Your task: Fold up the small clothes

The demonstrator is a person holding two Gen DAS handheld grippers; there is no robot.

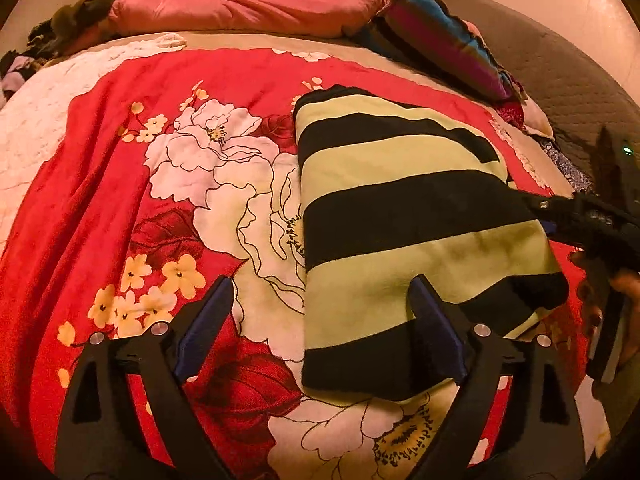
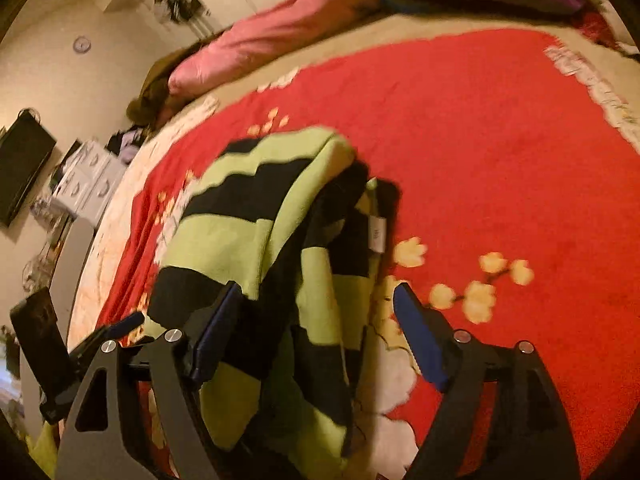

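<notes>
On the bed, from the left wrist, we see the striped garment point(image 1: 404, 224), pale green and black, lying folded on a red floral blanket point(image 1: 120, 208). Its long axis runs from near us away toward the pink pillow point(image 1: 248, 6) at the far edge, stripes crossing it. No writing readable from this side. Our left gripper point(image 1: 320, 312) has its fingers point(image 1: 434, 328) spread wide, gripping nothing; the right-hand one sits over the garment's near end, the other over the blanket. The right gripper point(image 1: 592, 220) comes in from the right edge at the garment's side; we cannot tell its state from this view. A striped multicoloured cushion point(image 1: 444, 40) lies beside the pillow.

Over to the right wrist: the garment point(image 2: 256, 240) is bunched and blurred, with a small white tag point(image 2: 378, 234) showing, its print too blurred to read. The right gripper point(image 2: 316, 320) has its fingers point(image 2: 420, 344) apart, straddling the cloth without clamping. Beyond the bed we see a wall clock point(image 2: 82, 44), a dark screen point(image 2: 22, 168) and stacked white boxes point(image 2: 86, 184).
</notes>
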